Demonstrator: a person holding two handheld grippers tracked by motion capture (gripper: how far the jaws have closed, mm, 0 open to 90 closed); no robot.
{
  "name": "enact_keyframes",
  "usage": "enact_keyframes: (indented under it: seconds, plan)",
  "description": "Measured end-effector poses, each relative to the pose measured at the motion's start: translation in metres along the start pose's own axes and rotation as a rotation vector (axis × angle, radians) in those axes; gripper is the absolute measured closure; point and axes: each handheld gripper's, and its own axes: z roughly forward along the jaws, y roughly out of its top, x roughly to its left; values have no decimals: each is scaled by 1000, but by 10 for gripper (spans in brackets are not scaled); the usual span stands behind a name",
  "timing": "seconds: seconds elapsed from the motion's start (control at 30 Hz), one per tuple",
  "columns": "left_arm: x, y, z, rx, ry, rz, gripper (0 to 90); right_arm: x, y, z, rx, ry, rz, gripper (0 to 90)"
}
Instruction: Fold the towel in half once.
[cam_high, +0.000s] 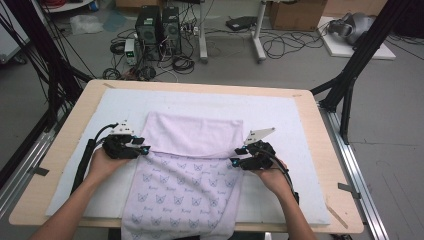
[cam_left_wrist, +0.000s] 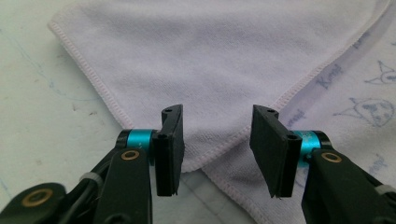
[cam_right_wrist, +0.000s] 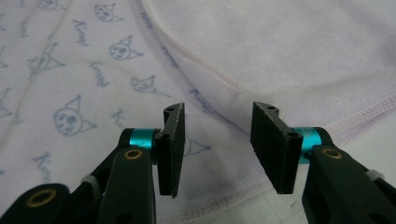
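The left hand-held gripper (cam_high: 142, 148) and the right hand-held gripper (cam_high: 235, 156) hold nothing, jaws parted, at either end of the towel's (cam_high: 185, 170) folded-over flap. The towel's long axis runs from mid-table over the near edge of the table (cam_high: 320, 130); cables clutter the floor (cam_high: 300, 65) beyond.

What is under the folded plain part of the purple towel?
Under the plain folded flap lies the towel's printed layer, with cat faces showing below the fold. How far it continues underneath is hidden.
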Motion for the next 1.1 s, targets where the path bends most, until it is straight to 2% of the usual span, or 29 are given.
enact_keyframes:
  seconds: [0.13, 0.2, 0.27, 0.3, 0.4, 0.47, 0.53, 0.57, 0.6, 0.77, 0.83, 0.9, 0.97, 1.03, 1.1]
  plan:
    - [3, 0, 5, 16, -12, -15, 570, -15, 4, 4, -49, 5, 42, 515]
    - [4, -1, 9, 38, -17, -14, 576, -22, 8, 9, -44, 19, 59, 472]
    - [2, -1, 11, 41, -23, -7, 638, -29, 9, 15, -41, 11, 67, 464]
    - [2, 0, 11, 40, -23, -1, 661, -31, 8, 18, -41, 20, 88, 464]
    - [1, 1, 10, 40, -20, -2, 733, -38, 3, 25, -17, 47, 121, 517]
    - [0, 1, 9, 39, -16, 7, 798, -40, 1, 26, -24, 85, 119, 695]
    - [-1, 2, 9, 40, -17, 5, 847, -38, 1, 23, -17, 93, 101, 842]
    - [-1, 2, 8, 39, -16, 5, 854, -38, 2, 22, -15, 102, 96, 888]
    - [-1, 2, 7, 41, -14, 10, 859, -36, 3, 20, -18, 97, 83, 895]
    - [-4, 6, -1, 19, -12, 8, 863, -34, 5, 4, -67, 77, 68, 896]
    - [-6, 7, -5, 7, -16, 10, 863, -32, 5, -1, -80, 83, 72, 896]
    - [-8, 8, -9, 2, -16, 9, 860, -27, 4, -4, -59, 102, 58, 886]
    - [-9, 8, -12, -1, -18, 12, 858, -18, 2, -4, -24, 168, 59, 786]
    - [-9, 8, -11, 5, -17, 14, 856, -4, -4, -5, -22, 173, 13, 751]
    - [-9, 8, -8, 12, -15, 13, 857, 7, -10, -4, -2, 190, 0, 737]
